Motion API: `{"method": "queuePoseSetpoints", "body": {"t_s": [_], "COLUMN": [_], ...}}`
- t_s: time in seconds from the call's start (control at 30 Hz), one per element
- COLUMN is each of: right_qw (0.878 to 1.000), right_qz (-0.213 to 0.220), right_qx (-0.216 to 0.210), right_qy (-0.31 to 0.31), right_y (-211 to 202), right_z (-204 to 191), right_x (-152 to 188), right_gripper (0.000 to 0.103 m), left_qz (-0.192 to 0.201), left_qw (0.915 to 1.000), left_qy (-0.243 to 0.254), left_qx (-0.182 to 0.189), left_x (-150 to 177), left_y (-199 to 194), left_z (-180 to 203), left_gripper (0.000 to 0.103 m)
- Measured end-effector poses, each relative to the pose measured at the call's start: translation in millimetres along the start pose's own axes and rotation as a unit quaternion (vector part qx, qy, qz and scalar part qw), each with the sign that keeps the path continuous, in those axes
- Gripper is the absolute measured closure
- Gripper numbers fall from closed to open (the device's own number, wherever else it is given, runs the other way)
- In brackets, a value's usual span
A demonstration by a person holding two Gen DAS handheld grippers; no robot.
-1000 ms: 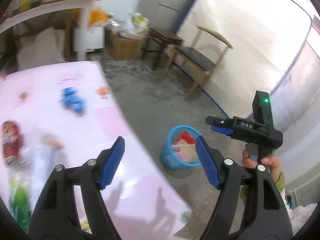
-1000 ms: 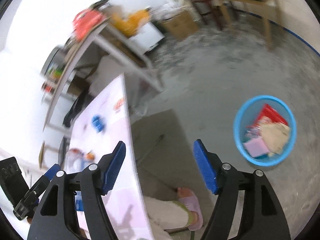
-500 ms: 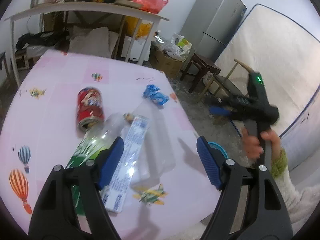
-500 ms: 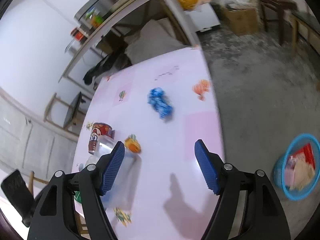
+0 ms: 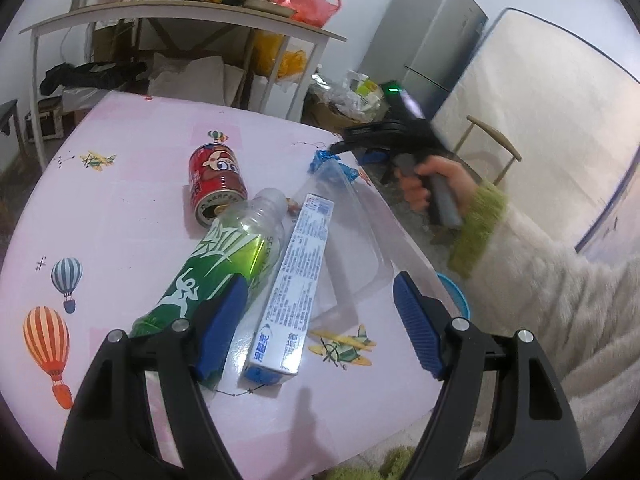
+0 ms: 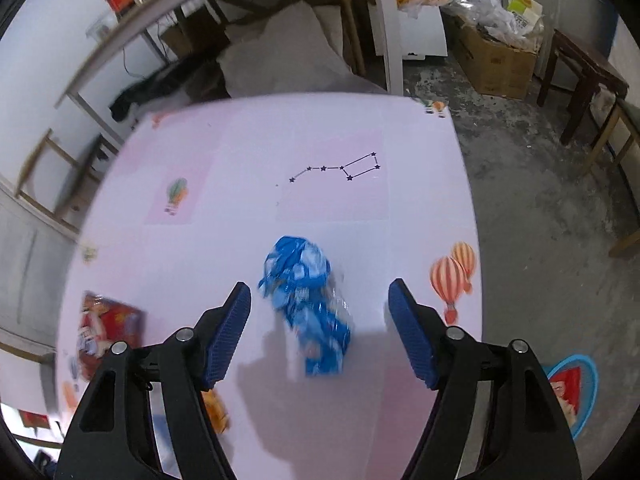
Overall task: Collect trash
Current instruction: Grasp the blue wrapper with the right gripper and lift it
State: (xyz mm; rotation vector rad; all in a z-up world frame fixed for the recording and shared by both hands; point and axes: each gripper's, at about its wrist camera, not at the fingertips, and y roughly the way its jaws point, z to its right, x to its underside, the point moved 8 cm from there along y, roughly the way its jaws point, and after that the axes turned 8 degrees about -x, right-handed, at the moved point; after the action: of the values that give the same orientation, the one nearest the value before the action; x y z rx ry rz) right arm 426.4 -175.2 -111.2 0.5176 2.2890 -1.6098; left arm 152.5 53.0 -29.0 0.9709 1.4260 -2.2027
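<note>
Hovering over a pink table, the right gripper gapes wide around a crumpled blue wrapper. The left gripper, jaws also wide, straddles a toothpaste box.

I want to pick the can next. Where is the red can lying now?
In the left wrist view the red can lies on its side on the pink table, left of centre, its open end touching the green bottle.

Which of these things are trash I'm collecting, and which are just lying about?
Job:
crumpled blue foil wrapper
red drinks can
green-labelled plastic bottle
white-and-blue carton
clear plastic tray
blue waste basket

Lying about:
cardboard box
wooden chair
grey fridge
</note>
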Motion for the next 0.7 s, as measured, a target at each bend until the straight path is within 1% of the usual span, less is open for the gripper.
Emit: {"method": "queuePoseSetpoints", "body": {"t_s": [0.13,0.2,0.27,0.3,0.4,0.47,0.63,0.7], "right_qw": [1.0,1.0,0.999,0.999,0.999,0.999,1.0,1.0], "right_qz": [-0.013,-0.022,-0.028,-0.032,-0.036,-0.033,-0.025,-0.015], "right_qx": [0.015,0.017,0.017,0.021,0.03,0.031,0.016,0.001], "right_qy": [-0.009,-0.009,-0.01,-0.013,-0.02,-0.021,-0.004,0.008], "right_y": [17.3,24.9,29.9,33.0,36.9,36.9,26.3,15.6], "right_z": [-3.4,-5.9,-8.1,-9.6,-11.5,-11.3,-8.1,-8.5], "right_x": [-3.0,-1.4,2.0,2.9,7.6,6.7,13.2,19.8], "right_gripper": [0.043,0.05,0.055,0.06,0.069,0.073,0.076,0.076], "left_qz": [0.008,0.008,0.004,0.002,-0.002,0.0,0.002,0.002], "left_qw": [0.9995,0.9993,0.9995,0.9996,0.9998,0.9998,0.9997,0.9995], "left_qy": [0.032,0.036,0.032,0.027,0.012,0.003,-0.006,-0.015], "left_qx": [-0.001,0.004,0.006,0.009,0.016,0.02,0.022,0.028], "left_x": [1.5,2.0,3.3,3.9,4.2,3.3,1.5,-0.8], "left_y": [-2.9,-1.8,1.1,2.5,5.2,5.2,7.9,10.7], "left_z": [2.2,1.9,-0.7,-2.4,-6.6,-8.3,-8.1,-5.1], "left_gripper": [0.032,0.032,0.033,0.034,0.039,0.044,0.054,0.058]}}
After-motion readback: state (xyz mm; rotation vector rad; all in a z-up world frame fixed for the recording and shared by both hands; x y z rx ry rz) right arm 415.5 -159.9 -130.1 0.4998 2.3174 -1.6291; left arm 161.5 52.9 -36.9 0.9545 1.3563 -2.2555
